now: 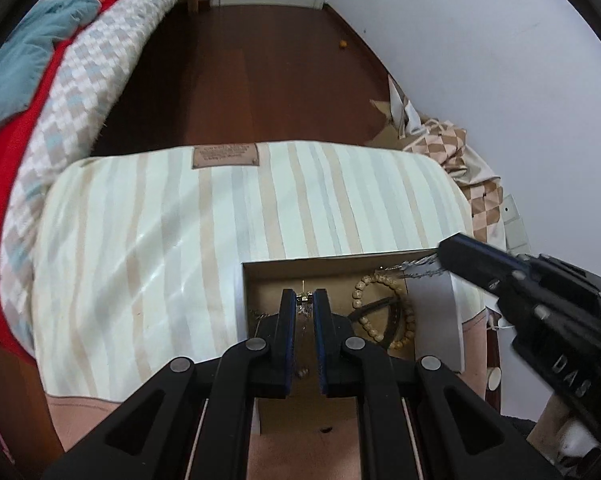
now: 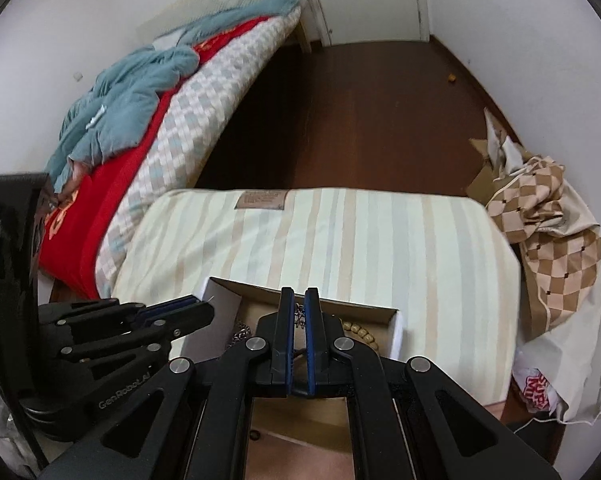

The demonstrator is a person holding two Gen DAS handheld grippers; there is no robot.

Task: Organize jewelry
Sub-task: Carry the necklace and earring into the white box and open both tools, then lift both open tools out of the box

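Observation:
An open cardboard box (image 1: 332, 266) sits on the striped cushion (image 1: 180, 240) and holds a wooden bead bracelet (image 1: 384, 312). My left gripper (image 1: 303, 300) hangs over the box, shut on a small gold and silver piece of jewelry (image 1: 303, 299). My right gripper (image 2: 299, 300) is shut on a silver chain (image 2: 299, 314) over the same box (image 2: 396, 328). In the left wrist view the right gripper (image 1: 444, 258) holds the chain (image 1: 414, 266) at the box's far right corner. Another silver chain (image 2: 242, 334) lies in the box.
A bed with a checkered quilt (image 2: 204, 120), red cover and blue blanket (image 2: 140, 80) stands to the left. A checkered cloth bag (image 2: 548, 232) and cardboard scraps lie on the right by the white wall. Dark wooden floor (image 1: 260, 72) stretches beyond the cushion.

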